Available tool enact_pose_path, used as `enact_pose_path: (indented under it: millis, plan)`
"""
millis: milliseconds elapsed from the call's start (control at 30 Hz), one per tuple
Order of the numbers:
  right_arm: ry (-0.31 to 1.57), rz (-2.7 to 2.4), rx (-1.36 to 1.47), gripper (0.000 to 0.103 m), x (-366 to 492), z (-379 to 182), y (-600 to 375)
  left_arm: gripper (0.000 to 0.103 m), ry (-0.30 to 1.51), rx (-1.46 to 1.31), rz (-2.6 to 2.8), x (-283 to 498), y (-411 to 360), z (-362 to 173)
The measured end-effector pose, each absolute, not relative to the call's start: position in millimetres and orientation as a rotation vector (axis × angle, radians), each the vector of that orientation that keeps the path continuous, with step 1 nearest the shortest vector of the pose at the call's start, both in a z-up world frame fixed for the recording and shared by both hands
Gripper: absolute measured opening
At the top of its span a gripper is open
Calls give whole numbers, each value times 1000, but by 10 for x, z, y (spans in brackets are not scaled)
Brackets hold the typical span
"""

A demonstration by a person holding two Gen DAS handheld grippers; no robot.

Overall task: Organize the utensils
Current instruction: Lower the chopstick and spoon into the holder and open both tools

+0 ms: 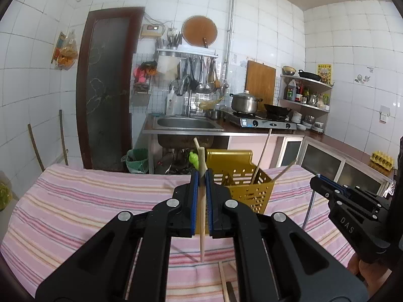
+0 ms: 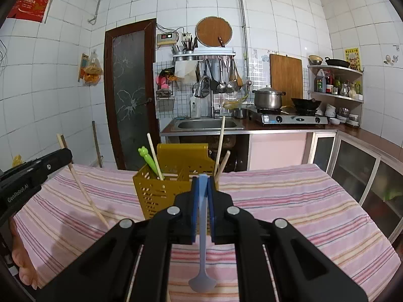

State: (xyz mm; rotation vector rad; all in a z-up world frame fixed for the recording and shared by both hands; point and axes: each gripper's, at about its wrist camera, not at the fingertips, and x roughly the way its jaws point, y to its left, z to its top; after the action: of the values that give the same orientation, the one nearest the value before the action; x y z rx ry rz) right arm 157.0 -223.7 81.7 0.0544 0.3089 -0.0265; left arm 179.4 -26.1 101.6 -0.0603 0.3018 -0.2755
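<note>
1. A pink striped cloth (image 2: 289,201) covers the worktop in a white-tiled kitchen.
2. A perforated yellow plastic holder (image 2: 156,191) stands near the far edge.
3. The left claw (image 1: 201,176) pinches a wooden chopstick (image 1: 202,216).
4. The right claw (image 2: 202,180) pinches a flat blue spoon (image 2: 202,271).

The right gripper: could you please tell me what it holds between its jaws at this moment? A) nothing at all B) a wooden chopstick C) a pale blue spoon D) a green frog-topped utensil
C: in the right wrist view the right gripper is shut on a pale blue spoon, handle up between the jaws and bowl hanging below, in front of the yellow utensil holder.
</note>
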Motion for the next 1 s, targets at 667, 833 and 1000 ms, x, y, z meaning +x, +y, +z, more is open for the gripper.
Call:
enact_pose_path:
  millis: [667, 833, 1000]
  plan:
    - [257, -27, 44, 7, 1696, 1182, -2266, 5, 244, -95, -303, 1959, -281, 1430]
    - [221, -19, 40, 7, 1748, 1440, -2261, 5, 208, -107, -323, 2034, -340, 1667]
    - [184, -13, 33, 7, 1866, 1700, -2244, 5, 161, -101, -326, 2115, -445, 1942]
